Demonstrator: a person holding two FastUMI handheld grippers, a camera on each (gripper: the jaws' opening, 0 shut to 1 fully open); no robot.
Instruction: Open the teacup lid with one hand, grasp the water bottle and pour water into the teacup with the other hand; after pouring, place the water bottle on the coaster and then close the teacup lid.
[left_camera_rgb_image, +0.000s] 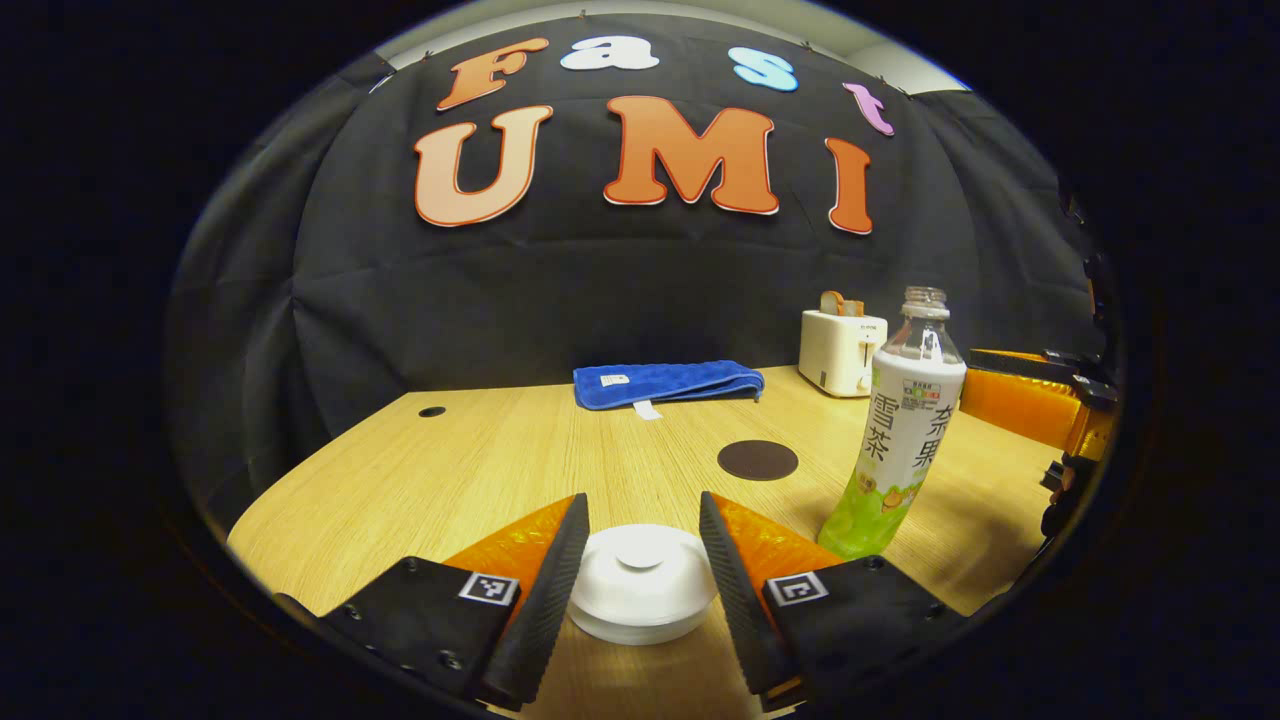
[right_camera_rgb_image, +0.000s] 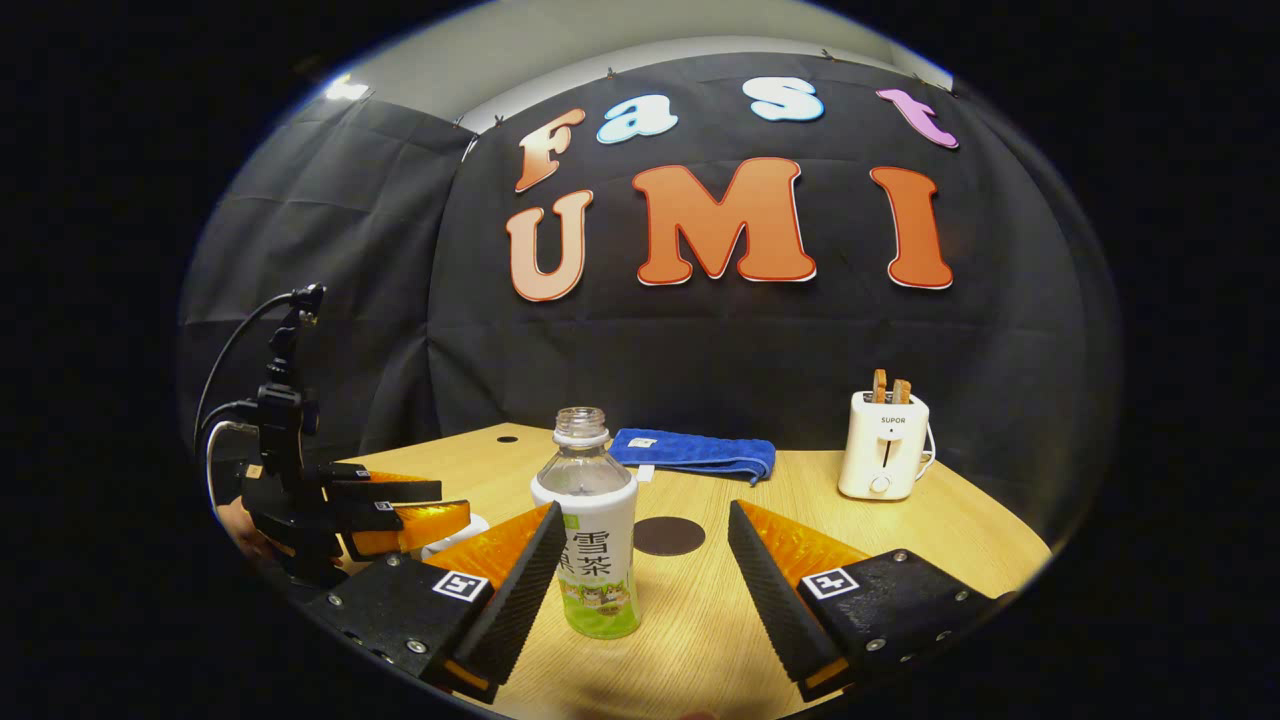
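Pale wooden tabletop (left_camera_rgb_image: 480, 450): both grippers, left (left_camera_rgb_image: 642, 560) and right (right_camera_rgb_image: 640, 570), are spread wide; the round white teacup lid (left_camera_rgb_image: 642, 580) and uncapped plastic bottle (right_camera_rgb_image: 592, 530) could slip or topple if nudged.

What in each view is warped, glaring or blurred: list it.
Left gripper view: fisheye bows the table edge; water bottle leans, sharp; soft shine on teacup lid. Right gripper view: ceiling light glare top left; bottle sharp, soft shadows.

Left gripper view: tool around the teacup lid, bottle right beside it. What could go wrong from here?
1. The water bottle has no cap and stands close to the left tool; a swing while lifting the lid could tip it and spill.
2. The right tool is open with the bottle near one finger; a nudge could knock it over.
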